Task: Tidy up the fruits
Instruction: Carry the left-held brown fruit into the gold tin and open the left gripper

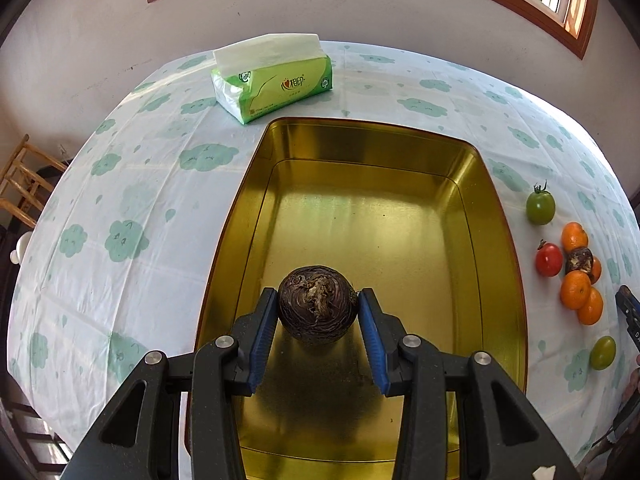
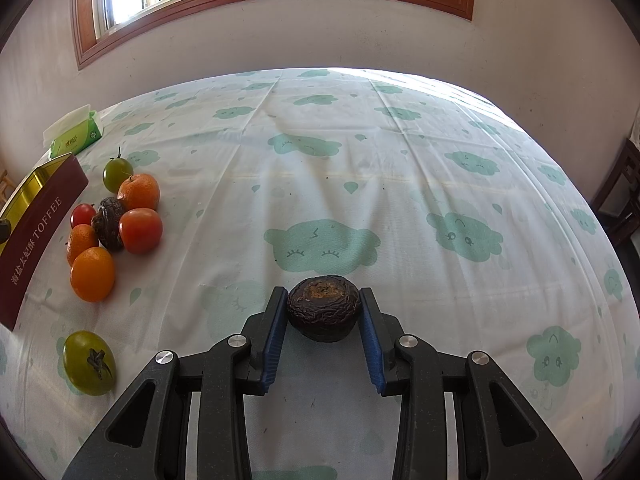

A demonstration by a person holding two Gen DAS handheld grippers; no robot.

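My left gripper (image 1: 318, 304) is shut on a dark brown water chestnut (image 1: 316, 310), held over the gold inside of a rectangular tin (image 1: 460, 216). My right gripper (image 2: 324, 312) is shut on a second dark brown chestnut (image 2: 323, 308) above the cloud-print tablecloth. Right of the tin lies a cluster of loose fruit: oranges (image 1: 575, 290), a red tomato (image 1: 549, 259), another chestnut (image 1: 579, 260) and two green tomatoes (image 1: 540, 206). The same cluster shows at the left of the right wrist view, with oranges (image 2: 92, 274), a red tomato (image 2: 140, 230) and a green tomato (image 2: 89, 362).
A green tissue pack (image 1: 272, 78) lies behind the tin near the wall. The tin's maroon side (image 2: 40, 232) stands at the left edge of the right wrist view. A wooden chair (image 1: 24, 184) is beyond the table's left edge. Part of the other gripper (image 1: 630, 312) shows at far right.
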